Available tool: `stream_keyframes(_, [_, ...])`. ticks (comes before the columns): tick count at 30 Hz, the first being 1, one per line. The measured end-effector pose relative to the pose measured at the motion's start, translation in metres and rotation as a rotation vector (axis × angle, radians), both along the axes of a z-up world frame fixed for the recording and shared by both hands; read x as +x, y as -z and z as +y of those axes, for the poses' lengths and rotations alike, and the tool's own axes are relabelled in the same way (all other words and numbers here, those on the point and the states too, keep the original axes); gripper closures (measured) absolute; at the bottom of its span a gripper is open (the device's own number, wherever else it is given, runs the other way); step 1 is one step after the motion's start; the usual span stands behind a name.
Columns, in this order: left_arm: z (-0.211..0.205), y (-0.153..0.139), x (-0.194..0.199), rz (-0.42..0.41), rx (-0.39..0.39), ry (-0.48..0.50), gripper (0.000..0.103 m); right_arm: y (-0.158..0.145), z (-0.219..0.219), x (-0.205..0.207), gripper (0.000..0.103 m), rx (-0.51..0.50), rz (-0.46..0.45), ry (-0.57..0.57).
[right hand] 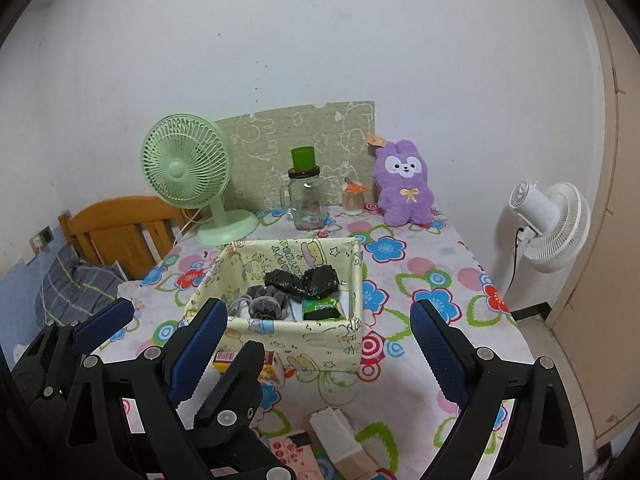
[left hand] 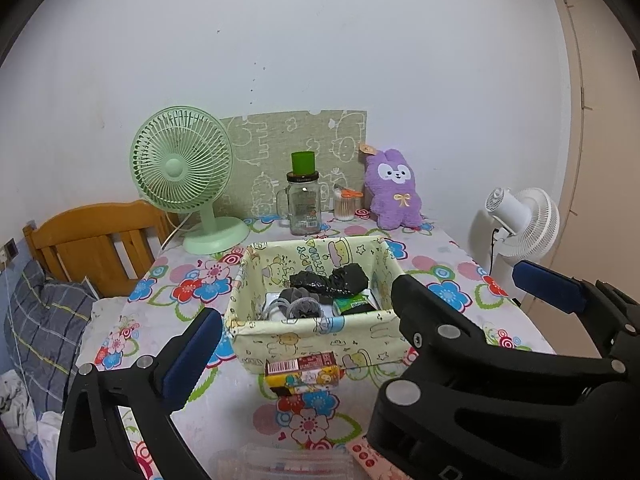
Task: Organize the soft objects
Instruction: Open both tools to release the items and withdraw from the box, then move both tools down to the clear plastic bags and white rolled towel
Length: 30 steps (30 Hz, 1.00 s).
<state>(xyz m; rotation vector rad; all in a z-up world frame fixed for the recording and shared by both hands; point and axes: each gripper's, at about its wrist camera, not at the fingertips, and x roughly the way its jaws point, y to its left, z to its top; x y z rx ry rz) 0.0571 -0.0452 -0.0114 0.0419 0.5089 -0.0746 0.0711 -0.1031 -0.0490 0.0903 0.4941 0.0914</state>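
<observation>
Both our grippers, left point(left hand: 304, 320) and right point(right hand: 316, 328), hang with jaws spread wide and holding nothing before the fabric basket point(left hand: 320, 334); purple plush point(left hand: 394, 190) sits behind.

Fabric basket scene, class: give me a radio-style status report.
Both hand-held grippers, left and right, open, empty. Fabric basket holds dark soft items; purple plush outside, against wall. Small carton fronts basket.

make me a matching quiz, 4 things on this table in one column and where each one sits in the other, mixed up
Things:
1. purple plush rabbit
2. green fan
3. black bag
4. glass jar

Places:
A. inside the fabric basket
B. back left of the table
C. back right of the table, by the wall
D. behind the basket, between fan and rabbit

Pairs: 1-C, 2-B, 3-A, 4-D
</observation>
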Motion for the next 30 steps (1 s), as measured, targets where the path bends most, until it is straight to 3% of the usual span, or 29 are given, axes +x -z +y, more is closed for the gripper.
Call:
stream_keyframes(16, [0.004, 0.015, -0.029, -0.011, -0.021, 0.016, 0.0, 0.015, 0.008, -0.031, 0.008, -0.032, -0.012, -0.006])
stream_keyframes(30, [0.006, 0.052, -0.039, 0.022, -0.042, 0.031, 0.0, 0.051, 0.012, -0.039, 0.008, -0.043, 0.021, -0.031])
